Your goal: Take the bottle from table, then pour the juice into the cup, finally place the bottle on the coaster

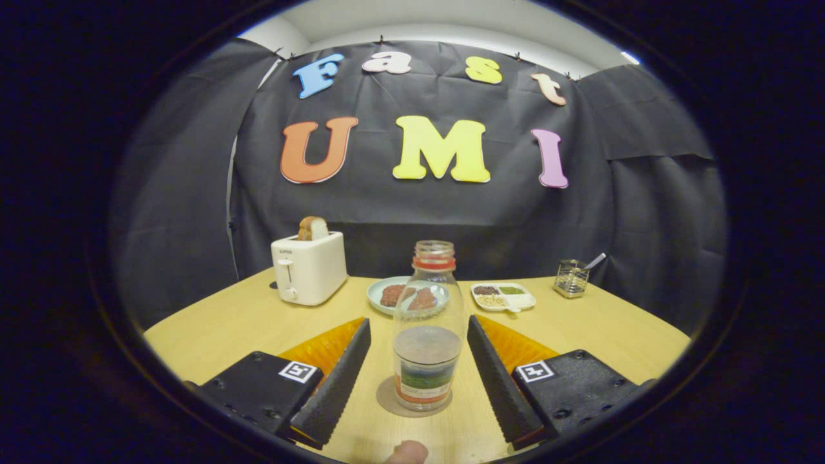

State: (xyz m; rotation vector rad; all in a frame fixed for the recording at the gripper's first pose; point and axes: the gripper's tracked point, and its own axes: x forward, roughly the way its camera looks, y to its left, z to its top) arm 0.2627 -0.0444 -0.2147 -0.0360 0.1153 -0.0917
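Clear glass bottle point(428, 328): stands upright between the two fingers of the tool point(419, 367), cap off, a red ring round its neck, a little liquid in the lower part, a printed label near the base.
Tool: fingers spread wide, one on each side of the bottle, neither touching it; a gap shows on both sides.
Coaster point(390, 399): round, grey-brown, flat on the bench under the bottle's base, its edge showing on the left and near sides.
Near edge: a fingertip point(407, 453) pokes in just near of the coaster.
Bench point(225, 328): pale wood, carrying everything.
Plate point(380, 293): light blue-green, just far of the bottle, with brown pieces of food on it.
Divided dish point(506, 298): white, right of the plate, holding small heaps of grains.
Wire holder point(571, 278): far right, with a utensil handle sticking out.
Toaster point(308, 267): white, far left, a slice of bread point(312, 228) standing up in its slot.
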